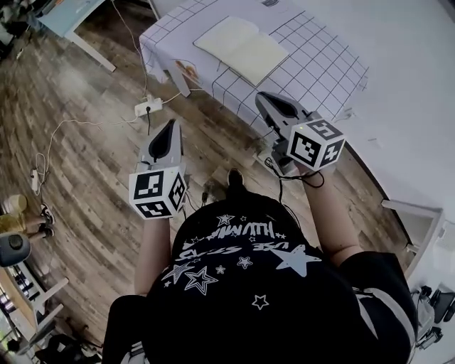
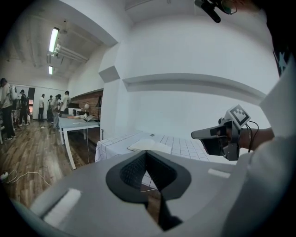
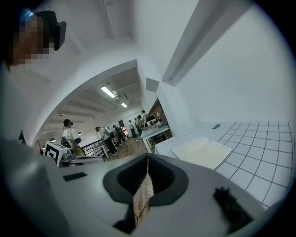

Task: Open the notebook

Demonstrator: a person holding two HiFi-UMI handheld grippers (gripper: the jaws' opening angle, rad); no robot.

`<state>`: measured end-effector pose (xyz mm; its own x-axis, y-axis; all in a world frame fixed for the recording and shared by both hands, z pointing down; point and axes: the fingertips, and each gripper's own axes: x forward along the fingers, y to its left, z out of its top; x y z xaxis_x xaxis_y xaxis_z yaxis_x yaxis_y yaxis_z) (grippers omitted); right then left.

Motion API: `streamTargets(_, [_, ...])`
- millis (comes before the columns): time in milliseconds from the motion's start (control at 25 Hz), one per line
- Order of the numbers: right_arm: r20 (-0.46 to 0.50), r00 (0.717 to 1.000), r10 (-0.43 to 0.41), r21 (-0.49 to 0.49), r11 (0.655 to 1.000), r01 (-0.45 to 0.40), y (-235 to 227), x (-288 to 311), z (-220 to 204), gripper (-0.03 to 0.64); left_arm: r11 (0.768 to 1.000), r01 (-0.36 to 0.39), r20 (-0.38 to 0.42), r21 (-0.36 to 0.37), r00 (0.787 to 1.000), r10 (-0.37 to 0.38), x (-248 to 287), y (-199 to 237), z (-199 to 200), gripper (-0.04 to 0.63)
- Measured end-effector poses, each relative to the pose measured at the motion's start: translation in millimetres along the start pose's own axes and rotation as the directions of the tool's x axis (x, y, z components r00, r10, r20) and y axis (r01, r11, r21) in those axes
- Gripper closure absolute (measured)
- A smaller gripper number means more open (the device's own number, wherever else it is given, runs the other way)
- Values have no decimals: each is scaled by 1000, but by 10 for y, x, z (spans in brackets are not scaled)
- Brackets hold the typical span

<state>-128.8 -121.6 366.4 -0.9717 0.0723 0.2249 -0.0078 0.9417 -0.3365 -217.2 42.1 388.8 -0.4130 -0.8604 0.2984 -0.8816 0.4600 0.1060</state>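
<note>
The notebook [image 1: 242,48] lies open, cream pages up, on the table [image 1: 323,67] with its white grid cloth. It also shows as the notebook [image 2: 148,145] and the notebook [image 3: 203,152] in the two gripper views. Both grippers hang over the wooden floor, short of the table and apart from the book. My left gripper [image 1: 171,126] is shut and empty, its jaws meeting at the tip [image 2: 145,155]. My right gripper [image 1: 261,98] is nearer the table's edge, shut with nothing in it [image 3: 147,157]. Each one sees the other: the right gripper [image 2: 206,134], the left gripper [image 3: 90,159].
A power strip [image 1: 148,106] and loose cables lie on the floor in front of the table. A second table [image 1: 71,18] stands at the far left. A white wall runs along the right. Several people [image 2: 55,109] stand far back in the room.
</note>
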Motion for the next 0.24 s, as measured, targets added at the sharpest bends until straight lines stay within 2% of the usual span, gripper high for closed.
streamTargets(240, [-28, 1000, 9, -33, 999, -10, 438, -64, -182, 600, 1000, 3, 12, -5, 1000, -3, -380, 104, -89, 584])
